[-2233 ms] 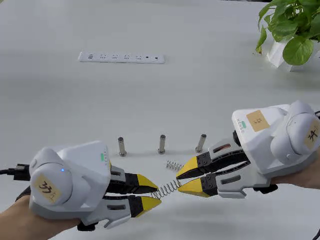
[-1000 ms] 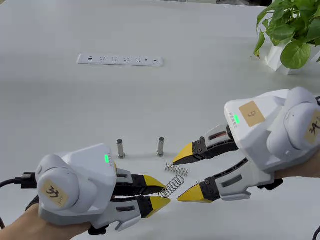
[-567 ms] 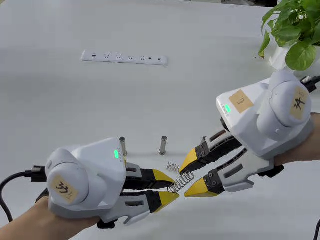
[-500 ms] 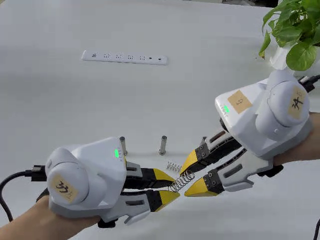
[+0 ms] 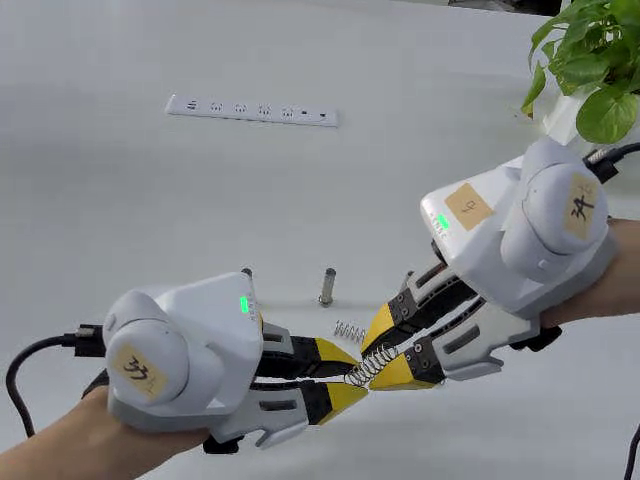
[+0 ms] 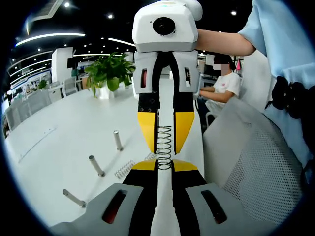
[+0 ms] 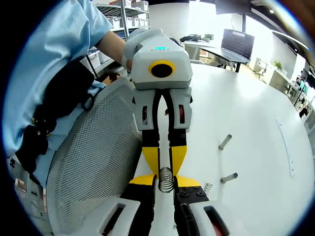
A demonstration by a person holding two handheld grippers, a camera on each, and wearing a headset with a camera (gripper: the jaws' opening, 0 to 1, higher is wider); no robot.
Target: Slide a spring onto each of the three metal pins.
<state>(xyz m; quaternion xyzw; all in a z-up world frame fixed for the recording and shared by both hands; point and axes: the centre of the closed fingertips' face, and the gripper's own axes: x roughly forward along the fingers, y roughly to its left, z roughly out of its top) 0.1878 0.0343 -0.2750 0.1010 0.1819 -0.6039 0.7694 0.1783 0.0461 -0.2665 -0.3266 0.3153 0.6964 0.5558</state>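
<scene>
The left gripper [image 5: 350,376] fingers clamp the spring [image 5: 368,364] at its 8 o'clock end, right gripper [image 5: 380,360] fingers at 2 o'clock; middle pin [image 5: 327,286] at 11 o'clock.

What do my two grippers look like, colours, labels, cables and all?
Both the left gripper and right gripper have rounded white housings, black linkages and yellow-tipped tongs. Each carries tan stickers with handwritten marks and a small green light. A black cable runs from the back of the left one; a second cable leaves the right. The person wears a light blue short sleeve.
</scene>
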